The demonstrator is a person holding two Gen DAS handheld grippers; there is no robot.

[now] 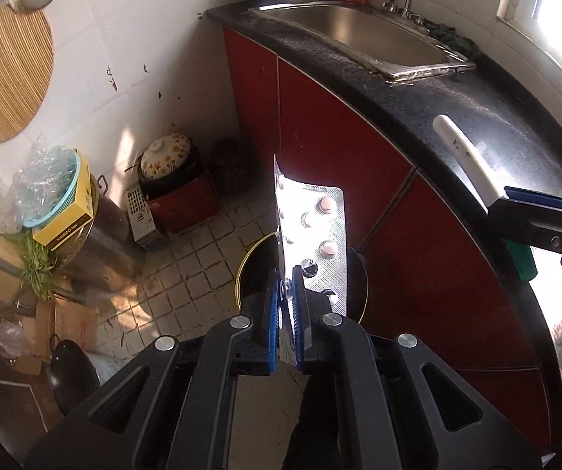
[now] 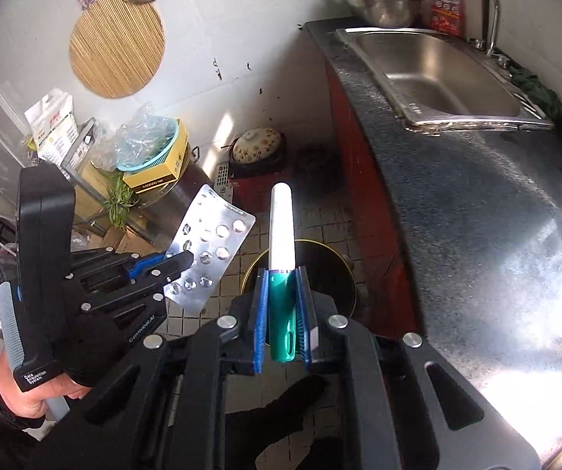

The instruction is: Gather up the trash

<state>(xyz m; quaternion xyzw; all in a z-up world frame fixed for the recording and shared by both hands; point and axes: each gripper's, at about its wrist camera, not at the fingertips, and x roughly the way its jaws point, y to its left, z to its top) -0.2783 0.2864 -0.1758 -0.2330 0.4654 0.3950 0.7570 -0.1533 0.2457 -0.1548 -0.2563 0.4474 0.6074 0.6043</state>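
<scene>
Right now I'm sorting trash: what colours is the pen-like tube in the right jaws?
White top, teal-green base tube; clearest in the right wrist view.

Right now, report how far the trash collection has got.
Done: both pieces are picked up and carried over the floor beside the counter. In hand: the left gripper is shut on the blister pack; the right gripper is shut on the green-and-white tube. Left: both hang above the black bin and neither has been dropped in. The bin's inside is too dark to tell what it holds.
</scene>
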